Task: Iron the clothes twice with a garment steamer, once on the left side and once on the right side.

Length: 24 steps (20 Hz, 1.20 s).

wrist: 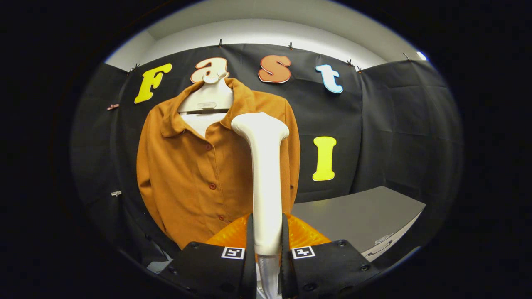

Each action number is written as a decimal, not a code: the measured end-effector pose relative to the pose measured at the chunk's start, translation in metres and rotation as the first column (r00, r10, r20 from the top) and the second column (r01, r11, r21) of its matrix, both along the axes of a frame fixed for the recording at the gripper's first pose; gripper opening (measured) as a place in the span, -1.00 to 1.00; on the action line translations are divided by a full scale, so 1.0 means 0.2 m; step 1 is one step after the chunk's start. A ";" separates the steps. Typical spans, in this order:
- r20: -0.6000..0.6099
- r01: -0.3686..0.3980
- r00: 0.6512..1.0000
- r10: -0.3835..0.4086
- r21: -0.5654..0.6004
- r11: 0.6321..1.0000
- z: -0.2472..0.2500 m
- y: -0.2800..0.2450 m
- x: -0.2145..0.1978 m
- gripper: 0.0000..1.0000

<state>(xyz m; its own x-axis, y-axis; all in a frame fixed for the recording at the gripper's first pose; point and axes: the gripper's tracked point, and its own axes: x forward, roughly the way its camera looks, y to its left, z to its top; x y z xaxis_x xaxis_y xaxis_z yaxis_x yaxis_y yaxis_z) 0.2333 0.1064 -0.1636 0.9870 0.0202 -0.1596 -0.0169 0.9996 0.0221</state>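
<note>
While the gripper (pixel 267 236) clamped both fingers on the garment steamer (pixel 264 166), whose head rose beyond them before the hanging shirt (pixel 187 174), a good pass likely needed slow, level strokes.
</note>
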 end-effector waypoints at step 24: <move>-0.346 -0.040 0.938 0.007 -0.088 0.995 -0.90 0.15 -0.02 -0.47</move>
